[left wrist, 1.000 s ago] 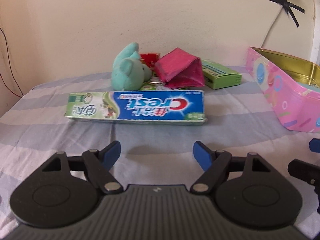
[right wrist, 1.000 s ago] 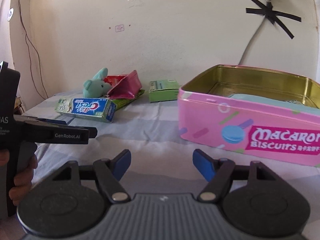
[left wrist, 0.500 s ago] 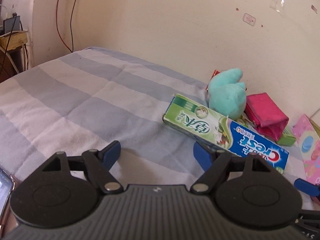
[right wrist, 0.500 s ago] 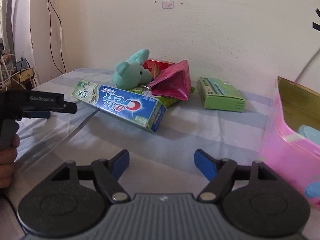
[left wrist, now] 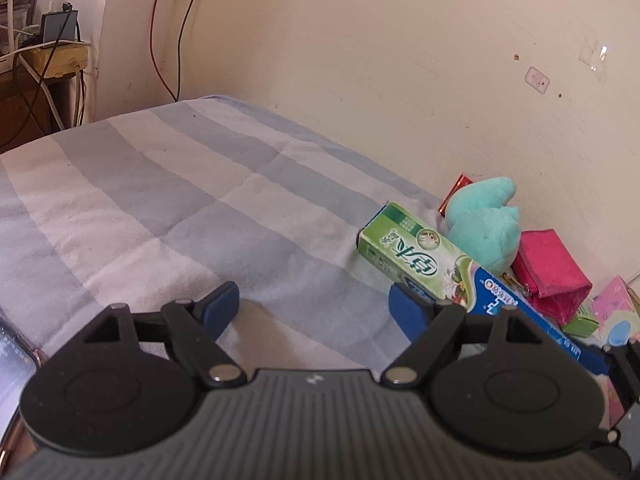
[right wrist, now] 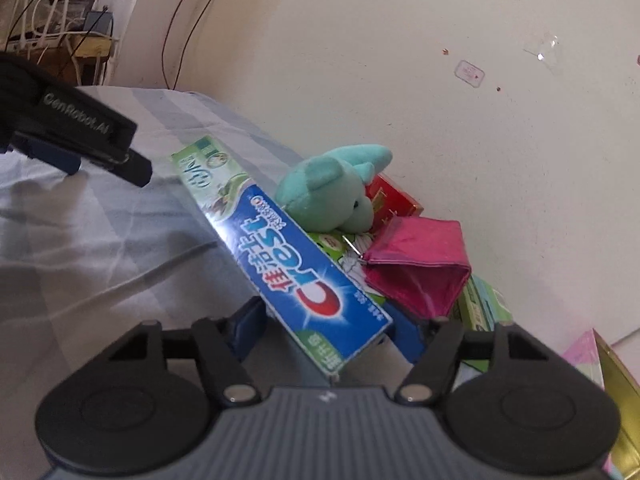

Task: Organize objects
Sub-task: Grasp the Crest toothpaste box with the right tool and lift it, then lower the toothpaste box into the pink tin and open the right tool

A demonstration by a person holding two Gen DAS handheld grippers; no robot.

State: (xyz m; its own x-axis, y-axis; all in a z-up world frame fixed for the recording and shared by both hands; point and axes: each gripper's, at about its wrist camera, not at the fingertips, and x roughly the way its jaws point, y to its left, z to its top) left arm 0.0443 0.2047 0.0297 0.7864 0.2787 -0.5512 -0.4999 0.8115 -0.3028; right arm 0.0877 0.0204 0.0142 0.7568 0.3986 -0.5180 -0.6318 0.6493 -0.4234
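A glossy printed cardboard toothpaste box [right wrist: 280,256] is catching a bright glare along its blue face, lying on a soft, matt striped cloth cover [left wrist: 168,216] with a faintly napped weave. Behind it a fuzzy teal plush toy [right wrist: 332,188] is resting beside a pink fabric pouch [right wrist: 416,264] with a slight sheen, while a pink tin [right wrist: 612,384] is showing a shiny gold metal inside. The right gripper [right wrist: 326,330] is showing matt black plastic arms, smooth blue pads and a ribbed grey body, under a chalky, scuffed painted wall [right wrist: 400,60].
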